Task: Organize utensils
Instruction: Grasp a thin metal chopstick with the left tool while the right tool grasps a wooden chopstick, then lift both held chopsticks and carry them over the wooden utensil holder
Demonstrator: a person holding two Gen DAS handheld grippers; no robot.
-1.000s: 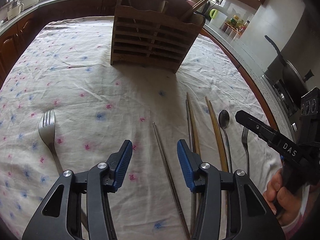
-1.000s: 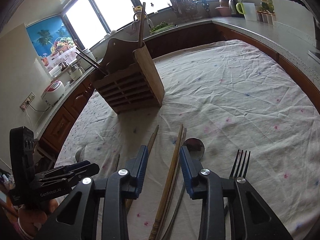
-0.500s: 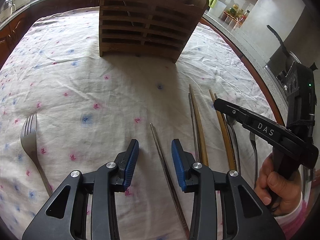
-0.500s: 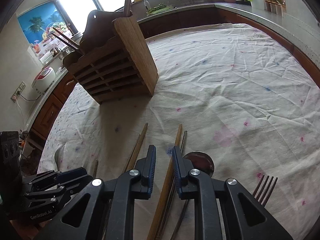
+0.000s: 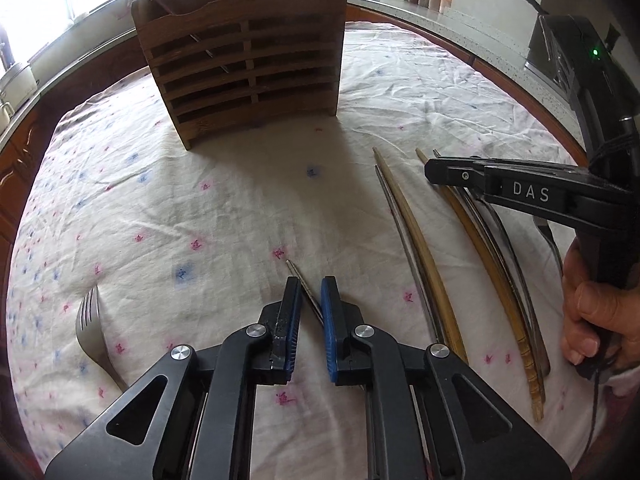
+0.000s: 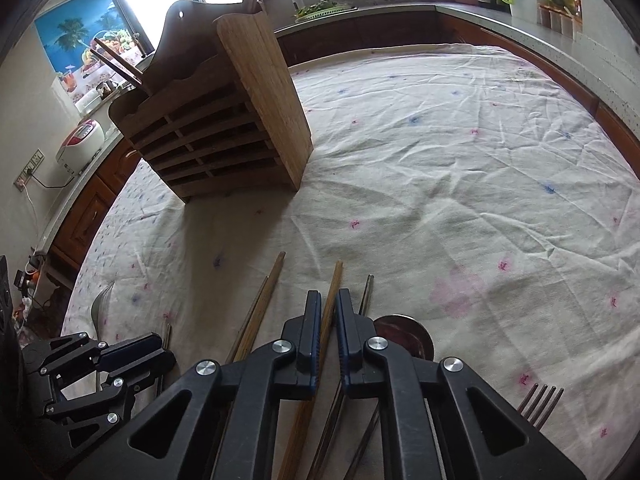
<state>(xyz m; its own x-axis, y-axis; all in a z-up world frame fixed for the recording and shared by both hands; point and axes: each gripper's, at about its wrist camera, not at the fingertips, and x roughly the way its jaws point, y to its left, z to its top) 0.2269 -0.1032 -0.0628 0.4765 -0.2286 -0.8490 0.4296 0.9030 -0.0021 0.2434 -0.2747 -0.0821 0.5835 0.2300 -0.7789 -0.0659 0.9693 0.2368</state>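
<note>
My left gripper (image 5: 311,286) points down at the tablecloth, its jaws closing around a thin metal chopstick (image 5: 298,276); a sliver of gap still shows on each side of it. My right gripper (image 6: 329,300) is closing too, and its blue pads sit against a wooden chopstick (image 6: 335,284) lying on the cloth. In the left wrist view, the right gripper (image 5: 434,170) hovers over that same chopstick (image 5: 492,276). The slatted wooden utensil holder (image 5: 248,68) stands upright at the far side, with a few utensils in it.
A fork (image 5: 90,328) lies at the left. Another wooden and metal chopstick pair (image 5: 416,240) lies between the grippers. A spoon (image 6: 404,332) and a second fork (image 6: 538,404) lie right of the right gripper. Kitchen counters ring the cloth-covered table (image 6: 460,168).
Both grippers dropped toward the cloth and their jaws narrowed, the left around the metal chopstick, the right onto the wooden one. The left view has rolled, so the holder appears rotated.
</note>
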